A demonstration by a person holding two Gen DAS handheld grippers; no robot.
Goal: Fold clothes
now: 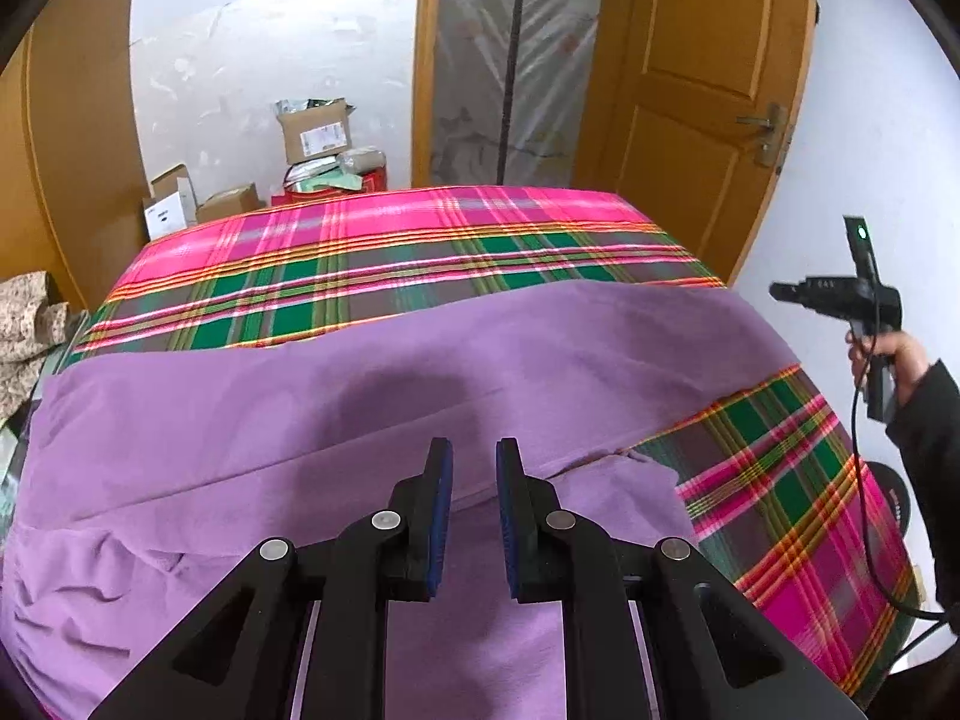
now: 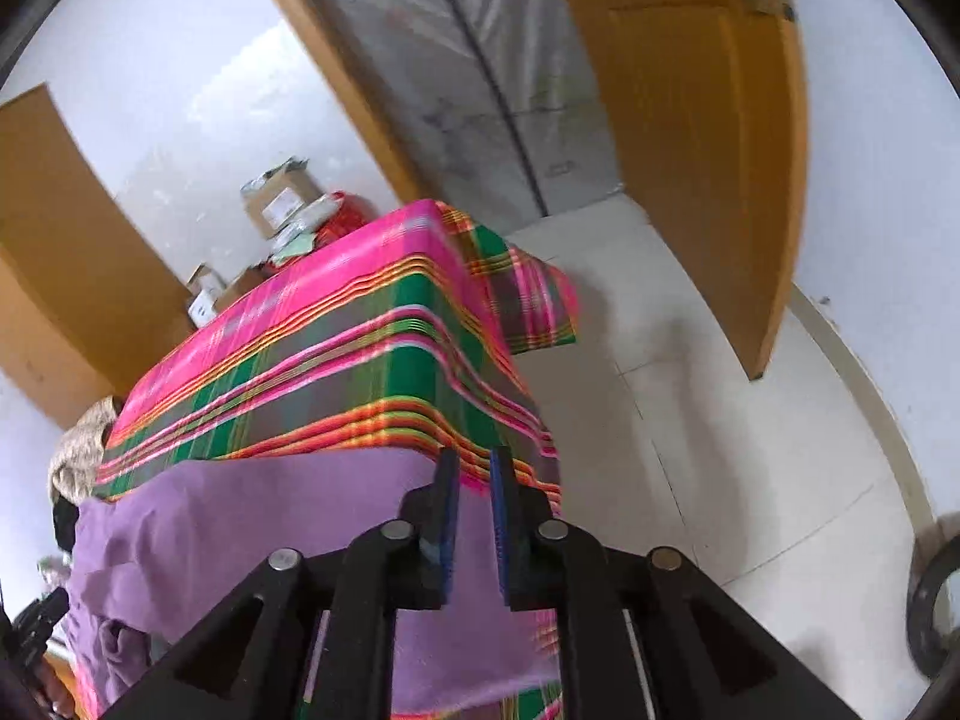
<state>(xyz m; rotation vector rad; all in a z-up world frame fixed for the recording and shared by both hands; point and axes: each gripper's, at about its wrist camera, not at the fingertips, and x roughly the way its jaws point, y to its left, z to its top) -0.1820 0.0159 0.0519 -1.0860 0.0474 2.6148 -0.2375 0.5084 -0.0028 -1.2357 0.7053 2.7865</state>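
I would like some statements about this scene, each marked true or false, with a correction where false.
1. The purple garment lies on a plaid cloth. True.
2. The left gripper clamps a fold of the garment. False: nothing is between its fingers.
3. The wooden door is closed. False: it stands open.
4. Cardboard boxes stand by the far wall. True.
5. The right gripper holds no cloth. True.

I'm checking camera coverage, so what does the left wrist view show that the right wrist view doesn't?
Only the left wrist view: the door handle and the right gripper seen from outside. Only the right wrist view: the tiled floor beside the bed. Both: the purple garment, the plaid bedspread, the cardboard boxes and the open door.
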